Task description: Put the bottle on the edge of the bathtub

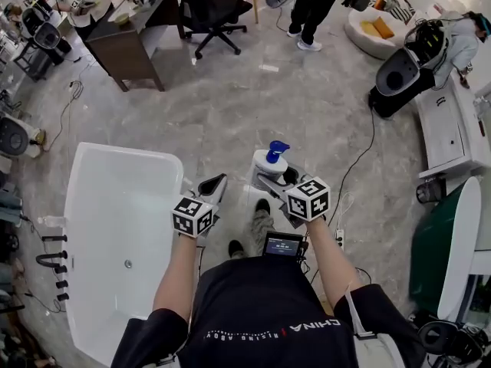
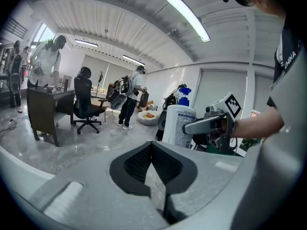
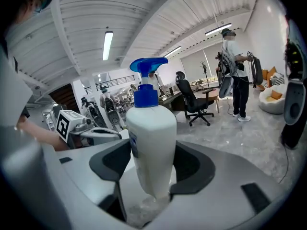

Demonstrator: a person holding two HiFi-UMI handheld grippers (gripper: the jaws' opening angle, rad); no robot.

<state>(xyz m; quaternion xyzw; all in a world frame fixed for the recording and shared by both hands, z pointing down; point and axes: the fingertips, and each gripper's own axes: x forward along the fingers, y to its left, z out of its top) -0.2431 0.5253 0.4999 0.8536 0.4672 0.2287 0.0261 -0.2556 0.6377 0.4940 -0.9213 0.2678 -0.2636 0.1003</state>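
A white spray bottle [image 1: 274, 158] with a blue trigger top stands upright between the jaws of my right gripper [image 1: 278, 179], which is shut on its body. In the right gripper view the bottle [image 3: 151, 143] fills the middle, with the dark pads pressed to both its sides. The white bathtub [image 1: 115, 205] lies to the left in the head view, and the bottle is in the air to the right of its rim. My left gripper [image 1: 212, 188] hangs beside the tub's near right corner, shut with nothing in it; its tips [image 2: 151, 145] meet. In the left gripper view the bottle [image 2: 178, 126] is to the right.
Black tap fittings [image 1: 54, 259] sit at the tub's left side. Farther off stand a dark desk [image 1: 126, 33], a black office chair [image 1: 211, 10] and a standing person [image 1: 311, 10]. A black cable [image 1: 360, 159] runs over the marble floor. A white cabinet [image 1: 453, 129] and a green tub-like form [image 1: 437, 244] are at the right.
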